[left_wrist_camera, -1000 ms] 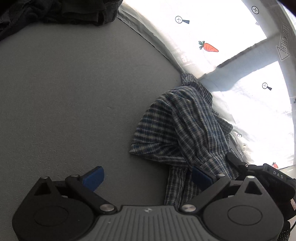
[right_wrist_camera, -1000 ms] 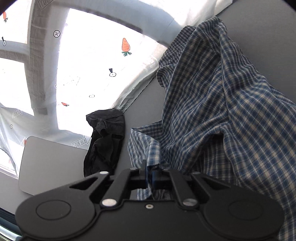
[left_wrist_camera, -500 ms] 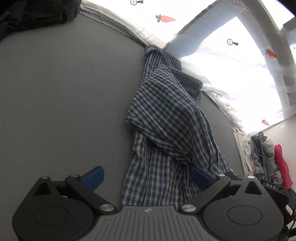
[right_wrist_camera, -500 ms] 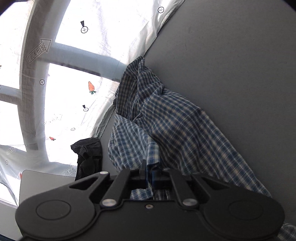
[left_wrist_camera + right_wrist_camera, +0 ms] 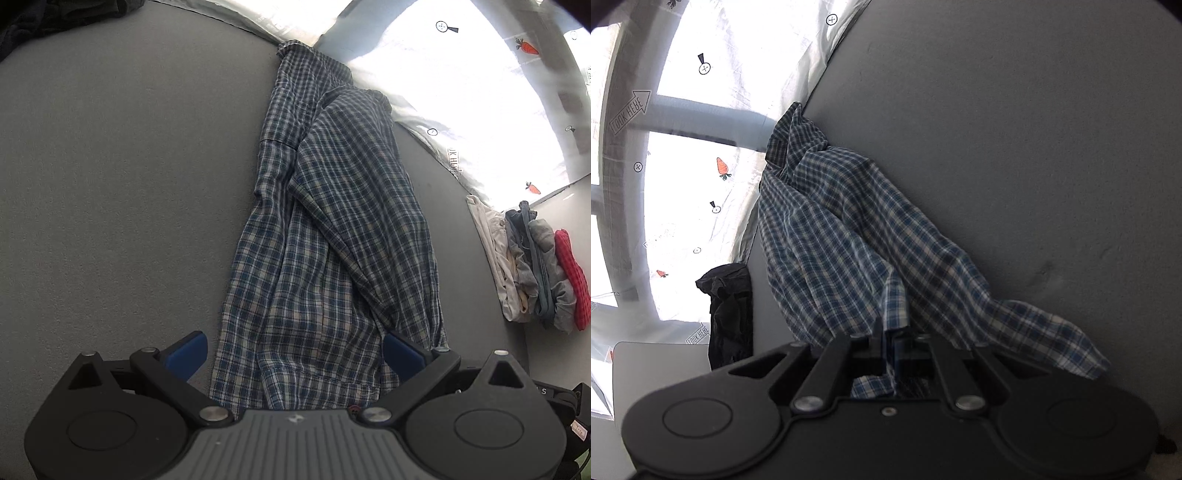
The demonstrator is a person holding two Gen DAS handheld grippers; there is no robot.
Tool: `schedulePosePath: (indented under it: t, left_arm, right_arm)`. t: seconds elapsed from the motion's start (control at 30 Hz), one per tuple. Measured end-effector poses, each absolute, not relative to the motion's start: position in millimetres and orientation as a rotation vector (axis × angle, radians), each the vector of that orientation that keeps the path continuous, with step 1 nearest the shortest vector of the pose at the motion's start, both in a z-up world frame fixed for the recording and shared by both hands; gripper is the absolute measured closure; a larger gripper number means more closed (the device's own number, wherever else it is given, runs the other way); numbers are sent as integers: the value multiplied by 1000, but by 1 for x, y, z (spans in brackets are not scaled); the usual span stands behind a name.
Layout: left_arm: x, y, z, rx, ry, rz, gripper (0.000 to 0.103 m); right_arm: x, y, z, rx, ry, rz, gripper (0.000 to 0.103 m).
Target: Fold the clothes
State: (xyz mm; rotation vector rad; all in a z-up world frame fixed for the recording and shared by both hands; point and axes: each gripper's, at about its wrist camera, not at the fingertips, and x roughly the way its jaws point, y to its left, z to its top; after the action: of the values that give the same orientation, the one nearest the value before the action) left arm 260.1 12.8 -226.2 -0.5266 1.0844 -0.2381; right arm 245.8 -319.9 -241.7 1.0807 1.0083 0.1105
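Blue-and-white checked cotton shirt (image 5: pixel 332 236) lies stretched in a long, rumpled strip across the grey felt-covered bench (image 5: pixel 110 184), its far end at the bench edge under the white printed curtain (image 5: pixel 461 92).

Right hand-held gripper (image 5: pixel 888 343): jaws pinched together on a hem corner of the shirt, cloth bunched between them and a scrap poking out behind. Fabric rises off the bench toward this grip.

Left hand-held gripper (image 5: pixel 295 354): jaws spread wide, blue pads either side of the near hem, holding nothing. The hem runs between the fingers, but I cannot tell whether they touch it.

Off to the side: a pile of folded clothes, white, grey, denim and red (image 5: pixel 535 266), at the bench's right margin; a dark crumpled garment (image 5: pixel 727 314) near the curtain.

My read: spreading stage, no fold made.

Risks from here:
- The body is twisted, one panel lapped over the other. Folding now would lock the creases in.
- The right grip is on a small corner only; a hard pull could slip it free.
- If the left closes where it is, it may gather several layers instead of one edge.
- The far end sits at the bench edge; dragging it that way could drop it off.
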Motion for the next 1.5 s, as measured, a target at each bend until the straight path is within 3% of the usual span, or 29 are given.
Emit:
schedulePosePath:
  t: [0.33,0.47,0.5,0.57,1.0,1.13,1.27,1.37,1.43,1.5]
  left_arm:
    - [249,9,-232,-473,1103,-254,3]
    - [253,9,-223,-457,1068,-232,3]
    - [253,10,-221,-457,1057,-224,3]
    - [255,12,-217,-459,1025,-217,3]
    - [296,19,-177,-313,768,-165,3]
    - [326,17,-163,-236,702,-174,0]
    - [374,21,-164,-273,699,-210,0]
    - [419,21,-170,-311,717,-205,2]
    - [450,21,-175,-334,731,-200,10]
    - [482,20,-183,-355,765,-201,24]
  right_arm:
    - [224,-323,-251,1001,1091,89,99]
    - [231,-321,-229,905,1052,120,92]
    - [233,-321,-223,887,1033,126,90]
    - [240,-322,-210,837,993,99,65]
    - [319,-310,-159,532,777,120,36]
    - [358,-302,-151,512,710,182,40]
    - [415,-295,-152,548,716,276,92]
    - [464,-286,-157,564,730,312,93]
    - [497,-279,-162,567,756,322,93]
    - [538,-272,-172,563,803,335,93]
